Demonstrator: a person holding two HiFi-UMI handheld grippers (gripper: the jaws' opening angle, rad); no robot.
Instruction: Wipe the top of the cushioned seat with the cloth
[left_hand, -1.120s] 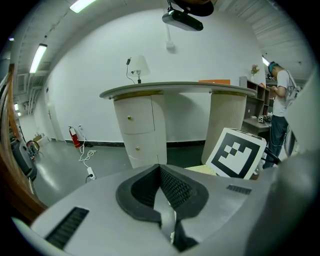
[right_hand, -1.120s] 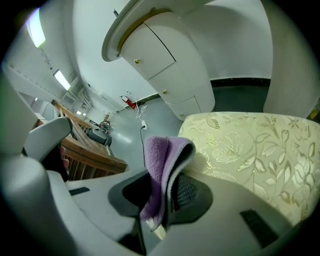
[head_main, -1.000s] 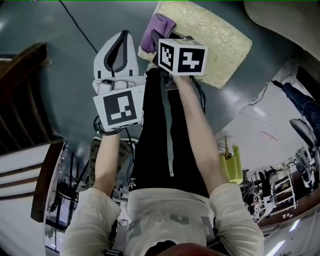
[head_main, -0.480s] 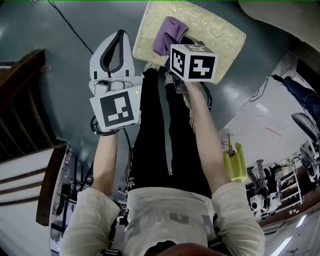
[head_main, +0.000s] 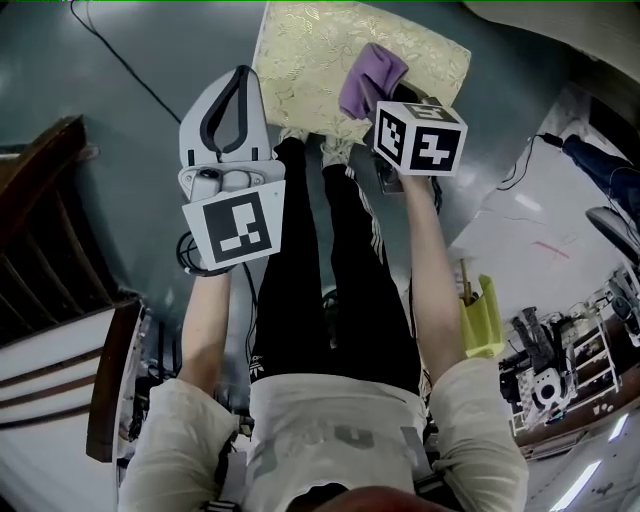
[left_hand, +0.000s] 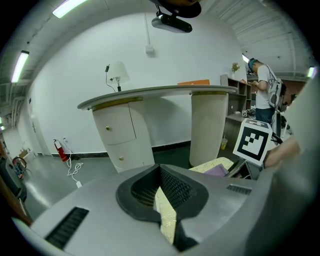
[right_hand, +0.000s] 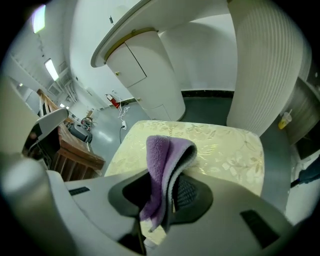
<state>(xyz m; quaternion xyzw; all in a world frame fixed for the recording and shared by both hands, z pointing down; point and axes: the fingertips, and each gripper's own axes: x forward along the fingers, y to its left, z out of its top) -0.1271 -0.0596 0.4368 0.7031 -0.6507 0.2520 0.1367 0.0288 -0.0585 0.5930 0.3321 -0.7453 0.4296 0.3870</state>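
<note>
- Now, the right gripper (right_hand: 167, 197) is clamped on the purple cloth (right_hand: 167, 160). A thick fold stands out past the jaws and a shorter tail hangs back between them.
- The cloth sits over the seat (head_main: 310, 55), toward its near right part in the head view. I cannot tell whether the fold presses on the fabric; it looks at most lightly laid.
- The left gripper (head_main: 240, 72) has its jaws together on nothing. It hangs over the floor (head_main: 120, 150) just beside the seat's left edge, out of the work.
- To wipe well, I judge the right gripper should tilt down so the fold's broad face, not its edge, lies flat on the top. The hard jaw tips should be held off the brocade.
- Strokes likely do best in straight, overlapping lanes from the far edge to the near one, working across toward the left.
- Pressure should be light and even. The cushion gives, and a hard push may bunch the cloth or drag it out of the clamp.
- Only a small part of the cloth is gripped, so a slip is the main risk, and the hold needs to be firm through each stroke.
- The left gripper could steady the seat's edge if the seat slides on the smooth floor.
</note>
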